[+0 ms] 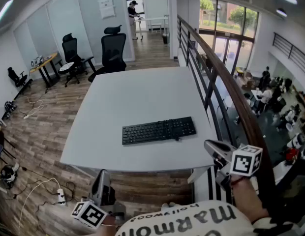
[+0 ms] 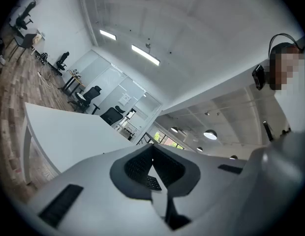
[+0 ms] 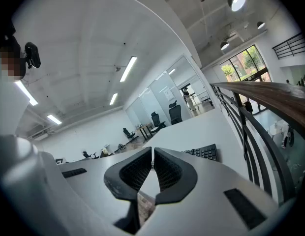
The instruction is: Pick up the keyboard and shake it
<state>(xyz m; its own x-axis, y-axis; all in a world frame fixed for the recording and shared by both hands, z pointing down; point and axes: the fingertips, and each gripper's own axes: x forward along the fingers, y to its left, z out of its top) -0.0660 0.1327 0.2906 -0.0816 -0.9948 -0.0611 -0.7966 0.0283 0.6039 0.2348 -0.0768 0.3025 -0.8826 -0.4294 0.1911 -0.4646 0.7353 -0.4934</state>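
Keyboard (image 1: 159, 130): black. Table (image 1: 142, 90): plain white. Floor (image 1: 39, 122): brown wood-plank pattern. Office chair (image 1: 113, 48): black. Left gripper (image 1: 101, 177) and right gripper (image 1: 210, 145): pale grey bodies, jaws lined with black ribbed pads, each carrying a white cube printed with black square markers. Handrail (image 1: 231, 90): brown wood over dark bars.
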